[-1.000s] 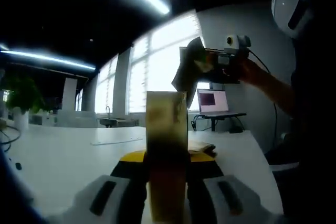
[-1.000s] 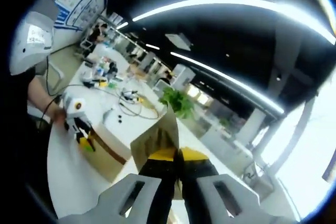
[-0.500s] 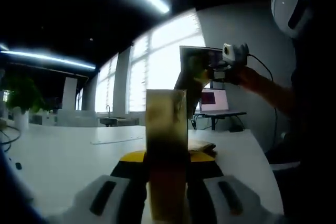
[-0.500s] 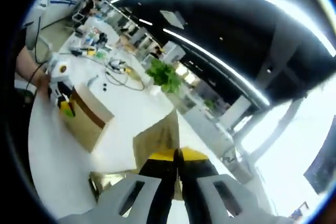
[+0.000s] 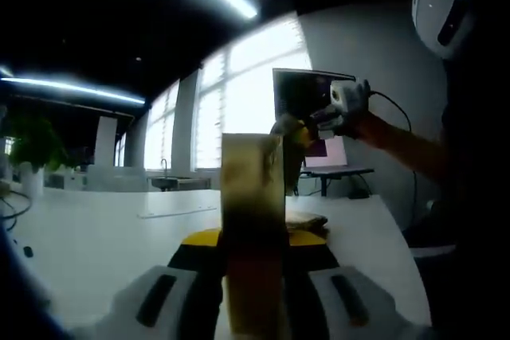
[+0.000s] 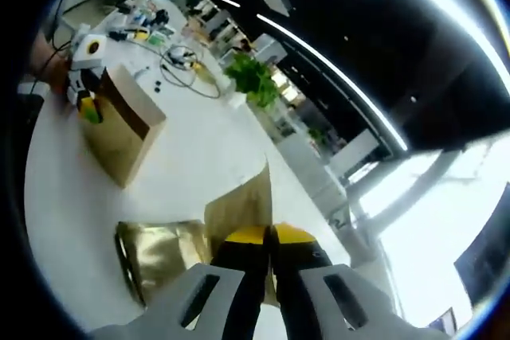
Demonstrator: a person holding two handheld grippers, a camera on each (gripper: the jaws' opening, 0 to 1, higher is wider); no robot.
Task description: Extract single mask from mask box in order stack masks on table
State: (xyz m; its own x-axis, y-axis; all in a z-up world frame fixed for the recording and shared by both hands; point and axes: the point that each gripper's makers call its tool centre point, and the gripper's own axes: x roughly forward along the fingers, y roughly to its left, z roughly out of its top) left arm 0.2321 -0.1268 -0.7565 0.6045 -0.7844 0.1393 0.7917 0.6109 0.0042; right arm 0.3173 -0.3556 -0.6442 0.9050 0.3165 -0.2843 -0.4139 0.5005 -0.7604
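Right gripper [image 6: 267, 276] lowered, pinching glossy gold mask [image 6: 243, 209], probably foil-wrapped

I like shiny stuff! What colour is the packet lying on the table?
Shiny gold packet, clearest in the right gripper view.

Left tongs [image 5: 255, 276] clamped on upright mask box [image 5: 253, 220], right tongs [image 5: 299, 129] beyond, white table [image 5: 96, 236]

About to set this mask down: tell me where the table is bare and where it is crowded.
Bare: the white table between the mask box, the gold packets and the plant. Crowded: the far end behind the box, with cables and clutter.
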